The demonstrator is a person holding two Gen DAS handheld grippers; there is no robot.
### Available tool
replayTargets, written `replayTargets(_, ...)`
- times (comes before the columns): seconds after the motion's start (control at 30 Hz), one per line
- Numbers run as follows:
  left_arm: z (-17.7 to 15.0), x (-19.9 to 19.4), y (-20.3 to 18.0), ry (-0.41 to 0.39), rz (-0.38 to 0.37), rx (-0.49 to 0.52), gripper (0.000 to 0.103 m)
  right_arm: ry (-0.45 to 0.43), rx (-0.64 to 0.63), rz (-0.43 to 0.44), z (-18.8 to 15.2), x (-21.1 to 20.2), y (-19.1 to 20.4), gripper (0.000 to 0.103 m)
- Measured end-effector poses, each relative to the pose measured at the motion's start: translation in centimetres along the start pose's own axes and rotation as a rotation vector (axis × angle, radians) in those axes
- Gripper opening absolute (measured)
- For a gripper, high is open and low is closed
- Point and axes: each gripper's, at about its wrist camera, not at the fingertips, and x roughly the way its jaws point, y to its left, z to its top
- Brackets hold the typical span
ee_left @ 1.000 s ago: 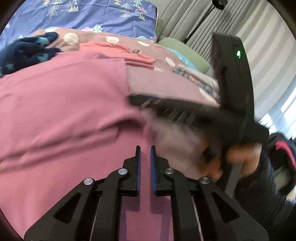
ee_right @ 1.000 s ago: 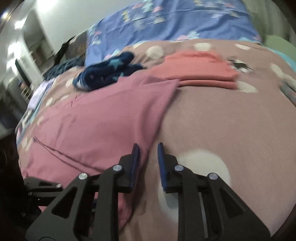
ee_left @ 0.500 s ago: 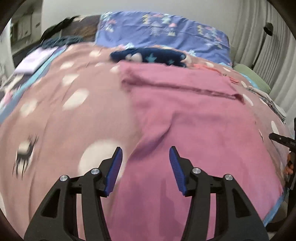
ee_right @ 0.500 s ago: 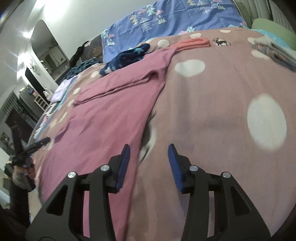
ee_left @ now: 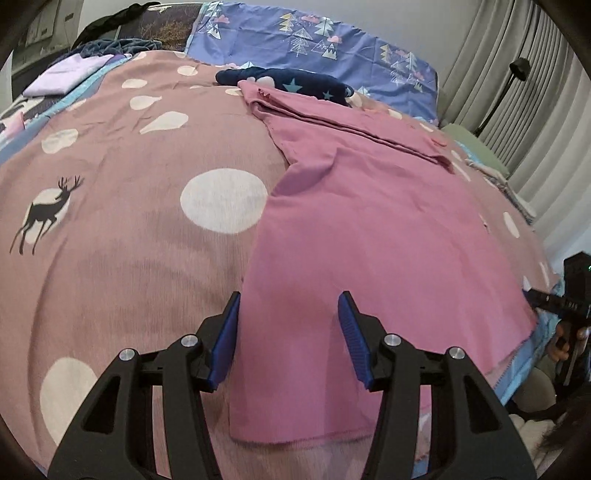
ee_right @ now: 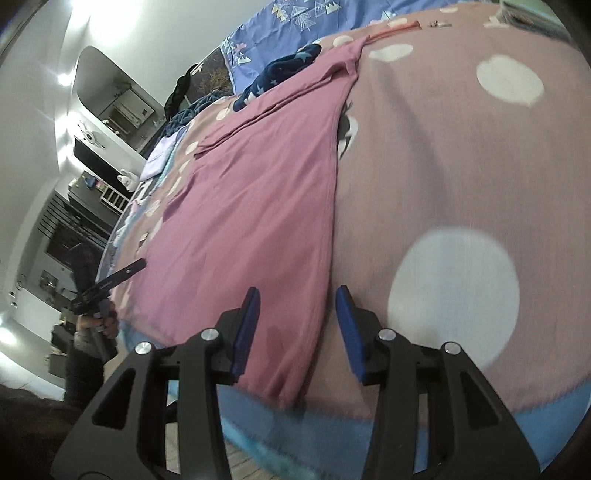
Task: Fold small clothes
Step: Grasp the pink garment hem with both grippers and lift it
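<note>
A large pink garment (ee_left: pixel 369 221) lies spread flat on the spotted bedspread (ee_left: pixel 129 221), its far end folded over in a band. My left gripper (ee_left: pixel 289 297) hovers open over the garment's near left edge, and nothing is pinched between its blue pads. My right gripper (ee_right: pixel 297 291) is open above the same garment (ee_right: pixel 258 184) at its near right edge, where the cloth hangs toward the bed's edge. Each gripper shows small in the other's view: the right gripper (ee_left: pixel 565 295) at the far right, the left gripper (ee_right: pixel 110 280) at the far left, with a hand on each.
A navy star-print garment (ee_left: pixel 295 83) lies crumpled beyond the pink one, in front of a blue patterned pillow (ee_left: pixel 314 37). A folded coral garment (ee_right: pixel 400 24) sits further back. A folded lilac cloth (ee_left: pixel 62 74) is far left. Curtains and a floor lamp (ee_left: pixel 517 70) stand right.
Both grippers have opened and pulled back toward the near end of the pink garment, moving apart to its two near edges. The garment's far end now lies folded over.
</note>
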Motion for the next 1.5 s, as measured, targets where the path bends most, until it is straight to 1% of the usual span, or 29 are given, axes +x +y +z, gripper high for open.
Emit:
replayTargets(0.03, 0.0, 0.1, 0.2, -0.001, -0.022, -0.013, 0.056, 0.007, 0.013, 0.028, -0.4, 0.0, 0.1, 0.044)
replayTargets(0.13, 0.6, 1.0, 0.7, -0.01, -0.111, -0.069, 0.057, 0.025, 0.034, 0.081, -0.2, 1.0, 0.1, 0.045)
replayTargets(0.2, 1.0, 1.5, 1.0, -0.011, -0.139, -0.098, 0.057, 0.029, 0.058, 0.103, 0.4, 1.8, 0.2, 0.043)
replayTargets(0.3, 0.8, 1.1, 0.9, 0.002, -0.145, -0.096, 0.057, 0.052, 0.071, 0.095, 0.4, 1.3, 0.5, 0.04)
replayTargets(0.37, -0.1, 0.4, 0.5, 0.01, -0.137, -0.054, 0.057, 0.064, 0.06, 0.076, -0.4, 0.4, 0.4, 0.038)
replayTargets(0.43, -0.6, 0.0, 0.6, 0.015, -0.145, -0.038, 0.057, 0.064, 0.067, 0.085, -0.8, 0.0, 0.1, 0.038)
replayTargets(0.5, -0.6, 0.1, 0.7, 0.018, -0.15, -0.034, 0.057, 0.055, 0.091, 0.106, -0.7, 0.6, -0.1, 0.038)
replayTargets(0.53, -0.5, 0.3, 0.7, 0.017, -0.151, -0.038, 0.05, 0.044, 0.107, 0.121, -0.5, 1.1, -0.1, 0.038)
replayTargets(0.57, -0.3, 0.4, 0.8, 0.019, -0.156, -0.06, 0.041, 0.037, 0.107, 0.128, -0.2, 1.5, 0.0, 0.034)
replayTargets(0.6, -0.1, 0.5, 1.2, 0.029, -0.164, -0.094, 0.015, 0.03, 0.106, 0.126, 0.1, 1.8, 0.2, 0.029)
replayTargets(0.63, -0.1, 0.8, 1.9, 0.051, -0.188, -0.173, 0.005, 0.026, 0.109, 0.125, 0.2, 1.9, 0.2, 0.01)
replayTargets(0.67, -0.1, 0.8, 2.2, 0.05, -0.198, -0.219, 0.005, 0.021, 0.116, 0.122, 0.4, 2.0, 0.3, 0.004)
replayTargets(0.7, -0.1, 0.5, 2.3, 0.042, -0.201, -0.242, 0.005, 0.0, 0.125, 0.125, 0.6, 1.6, 0.2, 0.004)
replayTargets(0.77, 0.2, -0.9, 1.5, -0.003, -0.197, -0.233, 0.005, -0.06, 0.139, 0.156, 1.2, 0.0, 0.1, 0.003)
replayTargets(0.83, 0.8, -2.9, 0.6, -0.064, -0.226, -0.215, 0.004, -0.133, 0.146, 0.223, 2.2, -2.6, 0.2, 0.003)
replayTargets(0.87, 1.2, -4.5, -0.1, -0.105, -0.255, -0.204, 0.004, -0.176, 0.135, 0.259, 2.7, -4.3, 0.5, 0.003)
replayTargets(0.9, 1.6, -5.9, -0.7, -0.141, -0.276, -0.186, 0.004, -0.207, 0.117, 0.273, 3.0, -5.5, 0.9, 0.003)
replayTargets(0.93, 1.8, -6.8, -1.3, -0.163, -0.276, -0.171, 0.004, -0.232, 0.09, 0.275, 3.2, -6.7, 1.4, 0.003)
replayTargets(1.0, 2.1, -8.5, -2.4, -0.206, -0.259, -0.131, 0.004, -0.246, 0.055, 0.239, 3.2, -7.6, 1.8, 0.003)
replayTargets(1.03, 2.1, -8.9, -2.7, -0.218, -0.267, -0.125, 0.004, -0.242, 0.055, 0.23, 3.1, -7.5, 1.6, 0.003)
replayTargets(1.13, 1.9, -8.6, -2.8, -0.216, -0.279, -0.143, 0.004, -0.225, 0.109, 0.242, 2.6, -6.9, 0.1, 0.003)
replayTargets(1.23, 1.6, -8.7, -2.5, -0.217, -0.282, -0.16, 0.003, -0.24, 0.133, 0.275, 2.5, -7.4, -0.5, 0.003)
replayTargets(1.3, 2.0, -9.5, -3.2, -0.242, -0.281, -0.149, 0.003, -0.273, 0.094, 0.292, 3.0, -8.8, 0.8, 0.003)
replayTargets(1.33, 2.2, -10.5, -3.7, -0.269, -0.285, -0.137, 0.003, -0.289, 0.078, 0.296, 3.0, -9.5, 1.3, 0.003)
replayTargets(1.4, 2.2, -12.5, -4.2, -0.32, -0.296, -0.119, 0.003, -0.353, 0.021, 0.33, 3.5, -12.1, 3.0, 0.003)
replayTargets(1.43, 2.2, -14.3, -4.8, -0.364, -0.306, -0.104, 0.003, -0.378, 0.001, 0.349, 3.5, -13.1, 3.5, 0.003)
replayTargets(1.47, 2.2, -15.6, -5.2, -0.394, -0.311, -0.091, 0.003, -0.427, -0.043, 0.379, 3.3, -15.2, 4.5, 0.003)
replayTargets(1.5, 2.0, -17.2, -5.9, -0.429, -0.314, -0.071, 0.003, -0.454, -0.072, 0.387, 3.1, -16.3, 5.1, 0.003)
